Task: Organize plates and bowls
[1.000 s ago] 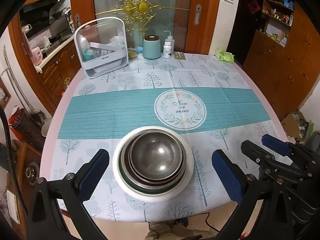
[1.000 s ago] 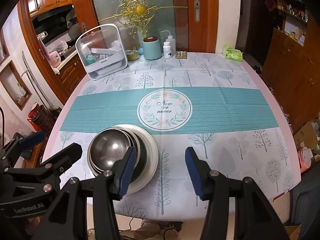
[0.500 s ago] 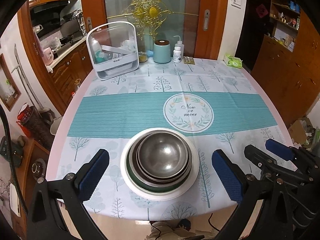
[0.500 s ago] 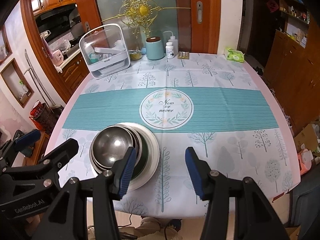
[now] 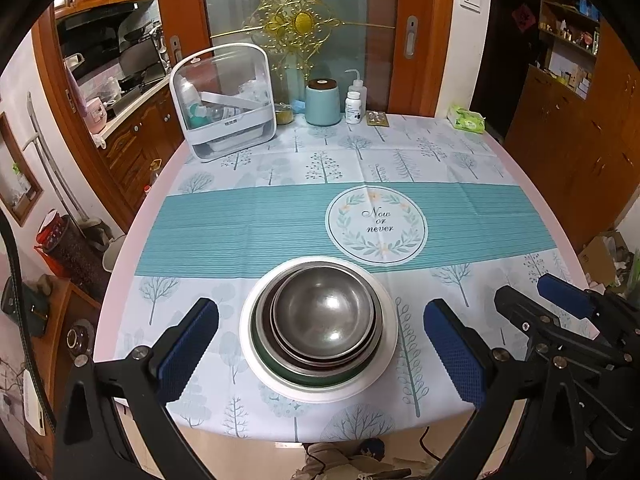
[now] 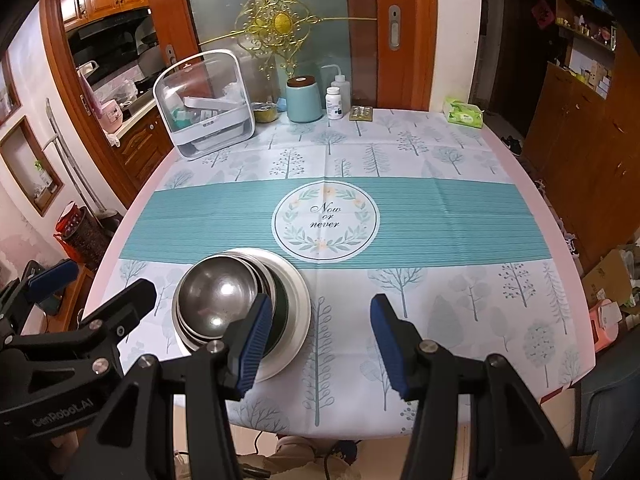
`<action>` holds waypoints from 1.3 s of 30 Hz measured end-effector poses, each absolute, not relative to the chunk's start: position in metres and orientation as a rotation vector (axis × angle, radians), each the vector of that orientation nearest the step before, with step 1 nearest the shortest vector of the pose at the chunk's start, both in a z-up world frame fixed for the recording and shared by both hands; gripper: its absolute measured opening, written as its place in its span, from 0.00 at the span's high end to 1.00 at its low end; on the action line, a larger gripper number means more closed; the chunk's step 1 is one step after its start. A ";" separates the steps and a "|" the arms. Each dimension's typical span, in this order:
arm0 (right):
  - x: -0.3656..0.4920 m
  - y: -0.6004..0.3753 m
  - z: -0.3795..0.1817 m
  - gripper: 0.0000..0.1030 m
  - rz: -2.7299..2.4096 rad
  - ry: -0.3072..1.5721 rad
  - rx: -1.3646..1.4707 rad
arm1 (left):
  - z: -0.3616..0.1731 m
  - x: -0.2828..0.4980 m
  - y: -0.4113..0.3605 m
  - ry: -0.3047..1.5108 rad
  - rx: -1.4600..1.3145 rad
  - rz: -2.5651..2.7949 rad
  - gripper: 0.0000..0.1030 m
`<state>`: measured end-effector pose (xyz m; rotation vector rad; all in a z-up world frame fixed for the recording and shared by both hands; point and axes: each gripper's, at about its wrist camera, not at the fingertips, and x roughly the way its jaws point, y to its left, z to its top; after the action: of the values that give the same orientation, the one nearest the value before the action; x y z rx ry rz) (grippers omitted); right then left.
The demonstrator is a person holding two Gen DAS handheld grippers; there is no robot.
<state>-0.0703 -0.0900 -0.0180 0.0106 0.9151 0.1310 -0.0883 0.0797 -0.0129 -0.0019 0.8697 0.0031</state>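
Note:
A stack of steel bowls [image 5: 324, 316] sits nested on a white plate [image 5: 386, 308] near the table's front edge; it also shows in the right wrist view [image 6: 218, 298] on the plate [image 6: 298, 300]. My left gripper [image 5: 320, 350] is open and empty, held above and in front of the stack, its fingers either side of it. My right gripper [image 6: 316, 334] is open and empty, just right of the stack. The right gripper also shows at the right of the left wrist view [image 5: 560, 304].
A round table with a teal tree-print cloth [image 5: 248, 224]. At the far edge stand a clear-lidded white rack [image 5: 224, 100], a teal canister [image 5: 322, 102], a white bottle [image 5: 354, 106] and a tissue pack [image 5: 466, 118]. Wooden cabinets [image 6: 580, 120] stand to the right.
Both grippers have drawn back and up from the table, so the stack and the far objects look smaller and lower. The stack has not moved.

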 end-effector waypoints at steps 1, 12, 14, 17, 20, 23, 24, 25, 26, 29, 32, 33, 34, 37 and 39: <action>-0.070 -0.090 -0.018 0.50 0.130 0.915 0.011 | -0.012 -0.088 0.080 0.869 -0.001 0.002 0.01; -0.066 -0.092 -0.016 0.50 0.119 0.910 0.008 | -0.011 -0.084 0.081 0.869 0.003 -0.006 0.01; -0.066 -0.092 -0.015 0.50 0.120 0.910 0.009 | -0.011 -0.084 0.081 0.869 0.005 -0.005 0.01; -0.066 -0.092 -0.015 0.50 0.120 0.909 0.009 | -0.011 -0.084 0.081 0.870 0.004 -0.006 0.01; -0.065 -0.092 -0.015 0.50 0.120 0.909 0.008 | -0.011 -0.084 0.081 0.870 0.003 -0.005 0.01; -0.065 -0.092 -0.015 0.50 0.120 0.910 0.009 | -0.010 -0.083 0.081 0.872 0.004 -0.005 0.01; -0.064 -0.092 -0.014 0.50 0.120 0.910 0.009 | -0.010 -0.084 0.080 0.871 0.003 -0.004 0.01; -0.065 -0.092 -0.015 0.50 0.120 0.909 0.009 | -0.010 -0.084 0.080 0.870 0.003 -0.004 0.01; -0.065 -0.092 -0.015 0.50 0.120 0.909 0.008 | -0.010 -0.084 0.080 0.871 0.003 -0.003 0.01; -0.064 -0.092 -0.014 0.50 0.119 0.908 0.010 | -0.011 -0.083 0.079 0.872 0.003 -0.003 0.01; -0.064 -0.092 -0.014 0.50 0.120 0.909 0.009 | -0.011 -0.083 0.080 0.873 0.002 -0.004 0.01; -0.064 -0.092 -0.014 0.50 0.120 0.910 0.009 | -0.010 -0.083 0.079 0.872 0.003 -0.003 0.01; -0.064 -0.092 -0.014 0.50 0.120 0.909 0.009 | -0.010 -0.083 0.079 0.872 0.003 -0.002 0.01; -0.064 -0.093 -0.014 0.50 0.120 0.909 0.009 | -0.010 -0.083 0.079 0.873 0.002 -0.002 0.01; -0.063 -0.092 -0.014 0.50 0.120 0.910 0.009 | -0.010 -0.083 0.079 0.874 0.002 -0.001 0.01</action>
<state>-0.0629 -0.0925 -0.0142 0.0089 0.9104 0.1202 -0.0834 0.0785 -0.0100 0.0018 0.8737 -0.0014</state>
